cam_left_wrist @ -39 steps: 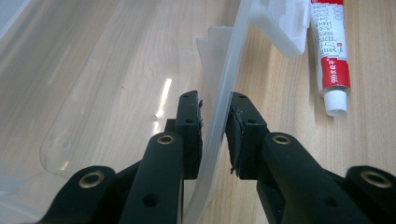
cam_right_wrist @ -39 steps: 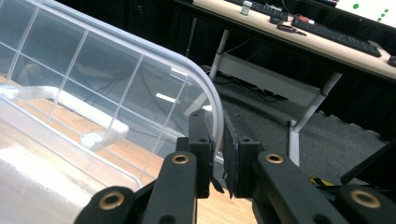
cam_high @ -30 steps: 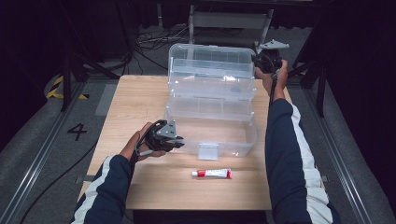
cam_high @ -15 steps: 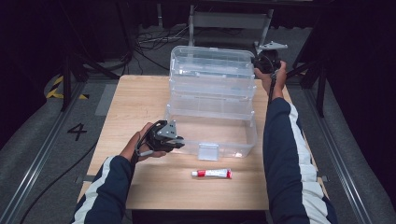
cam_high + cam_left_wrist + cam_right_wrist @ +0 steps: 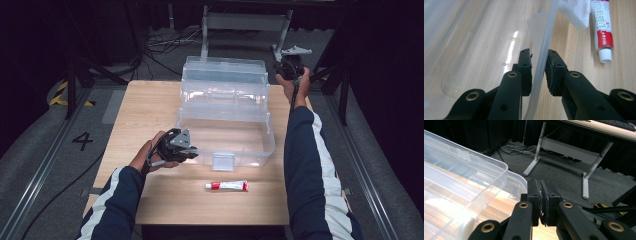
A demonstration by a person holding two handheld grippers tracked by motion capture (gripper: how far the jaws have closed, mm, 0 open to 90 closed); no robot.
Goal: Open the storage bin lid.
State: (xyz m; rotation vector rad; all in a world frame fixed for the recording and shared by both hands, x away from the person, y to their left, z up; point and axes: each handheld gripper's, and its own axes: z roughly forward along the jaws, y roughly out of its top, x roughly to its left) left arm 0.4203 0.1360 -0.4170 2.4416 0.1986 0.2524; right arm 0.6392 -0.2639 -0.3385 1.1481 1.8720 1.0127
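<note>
So my left gripper (image 5: 539, 70) is clamped on the front wall of the clear plastic box (image 5: 227, 107), which sits open mid-table (image 5: 145, 105). My right gripper (image 5: 541, 202) has just been closing, pads together on nothing, at the box's far right corner. Glue tube (image 5: 227, 186) lies just in front.

Left tongs (image 5: 192, 152), held low with the forearm bent inward, clamp a thin wall; right tongs (image 5: 285, 70), arm stretched far forward, have just closed with nothing between them.

Bright overhead light on the table (image 5: 150, 107), dark surroundings, glare on plastic.
</note>
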